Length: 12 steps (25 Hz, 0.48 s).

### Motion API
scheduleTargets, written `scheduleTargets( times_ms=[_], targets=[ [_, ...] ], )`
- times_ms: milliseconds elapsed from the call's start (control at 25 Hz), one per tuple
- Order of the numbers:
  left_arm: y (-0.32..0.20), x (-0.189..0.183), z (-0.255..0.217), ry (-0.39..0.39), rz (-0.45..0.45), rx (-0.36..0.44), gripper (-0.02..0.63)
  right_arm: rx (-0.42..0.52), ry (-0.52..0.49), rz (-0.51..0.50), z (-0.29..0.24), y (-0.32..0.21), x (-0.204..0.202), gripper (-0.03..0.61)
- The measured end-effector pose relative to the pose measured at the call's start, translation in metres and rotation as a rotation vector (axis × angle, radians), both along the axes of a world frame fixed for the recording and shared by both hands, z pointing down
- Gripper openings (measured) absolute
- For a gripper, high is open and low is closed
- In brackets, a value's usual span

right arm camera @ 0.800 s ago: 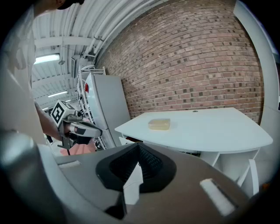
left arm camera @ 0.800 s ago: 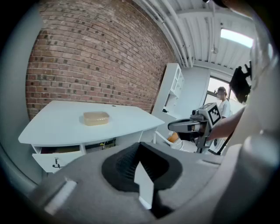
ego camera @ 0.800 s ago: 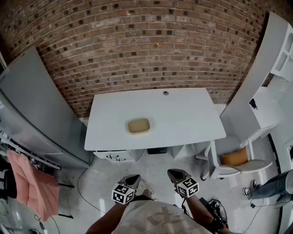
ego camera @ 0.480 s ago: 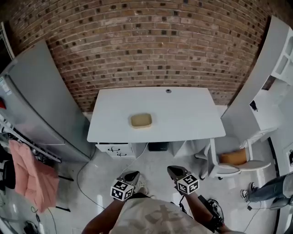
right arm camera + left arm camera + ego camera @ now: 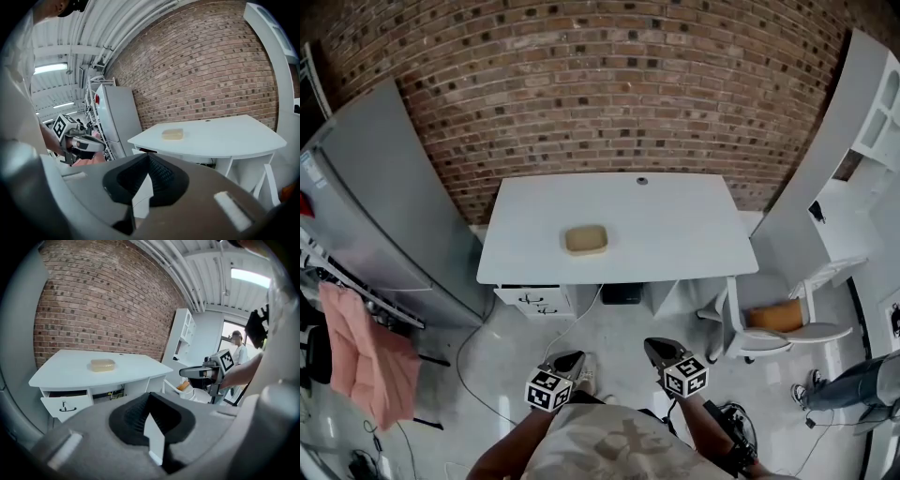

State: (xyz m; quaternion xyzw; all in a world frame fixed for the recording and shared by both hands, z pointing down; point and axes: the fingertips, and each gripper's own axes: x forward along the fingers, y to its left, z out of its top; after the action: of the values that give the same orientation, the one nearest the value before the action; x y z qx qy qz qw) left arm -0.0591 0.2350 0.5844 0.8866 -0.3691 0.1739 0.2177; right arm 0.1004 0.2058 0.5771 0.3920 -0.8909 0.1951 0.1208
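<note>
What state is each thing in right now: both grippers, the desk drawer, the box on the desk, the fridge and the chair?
left gripper: jaws together, nothing between them.
right gripper: jaws together, nothing between them.
desk drawer: pulled out a little.
tan box: flat on the white desk, looks closed.
fridge: door shut.
chair: set out beside the desk, nobody in it.

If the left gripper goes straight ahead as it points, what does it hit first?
The left gripper would most likely meet the white desk at its front edge, near the right corner; nothing shows in between. The tan container lies left of that line. Depth is unclear.
</note>
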Motion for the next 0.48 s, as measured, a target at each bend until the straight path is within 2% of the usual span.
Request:
scheduleTargets(
  times_ms=[480],
  targets=[
    [-0.027,-0.006,-0.010,-0.020,0.003,0.038,0.005,-0.020,-0.003,0.002,0.005,-0.013,0.001,0.008]
  ],
)
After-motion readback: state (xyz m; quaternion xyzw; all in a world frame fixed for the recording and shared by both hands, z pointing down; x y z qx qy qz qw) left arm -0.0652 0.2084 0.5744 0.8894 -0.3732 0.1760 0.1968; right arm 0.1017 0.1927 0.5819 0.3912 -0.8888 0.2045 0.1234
